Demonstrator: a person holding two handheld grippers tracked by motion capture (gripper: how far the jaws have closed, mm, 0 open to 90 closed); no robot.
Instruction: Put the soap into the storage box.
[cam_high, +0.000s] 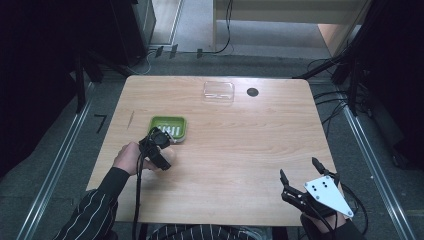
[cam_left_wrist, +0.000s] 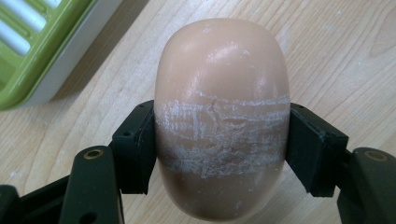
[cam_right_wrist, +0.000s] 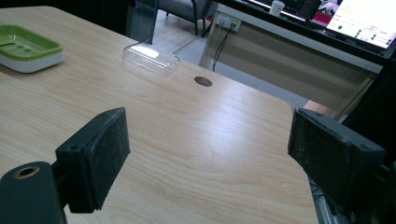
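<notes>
Left gripper view: soap bar (cam_left_wrist: 222, 116) between clamped fingers (cam_left_wrist: 135, 147).

Soap (cam_left_wrist: 222, 121) between jaws, just beside soap dish (cam_high: 169, 128); lid (cam_high: 218, 92) behind.

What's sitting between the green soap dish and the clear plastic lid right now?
Nothing: in the high view only bare wooden table separates the green slatted soap dish from the clear plastic lid. The right gripper view agrees.

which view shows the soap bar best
The left gripper view: the smooth oval peach-coloured soap bar sits large there, scuffed white where the left claw clamps it. The high view has it mostly hidden; the right gripper view faces elsewhere.
</notes>
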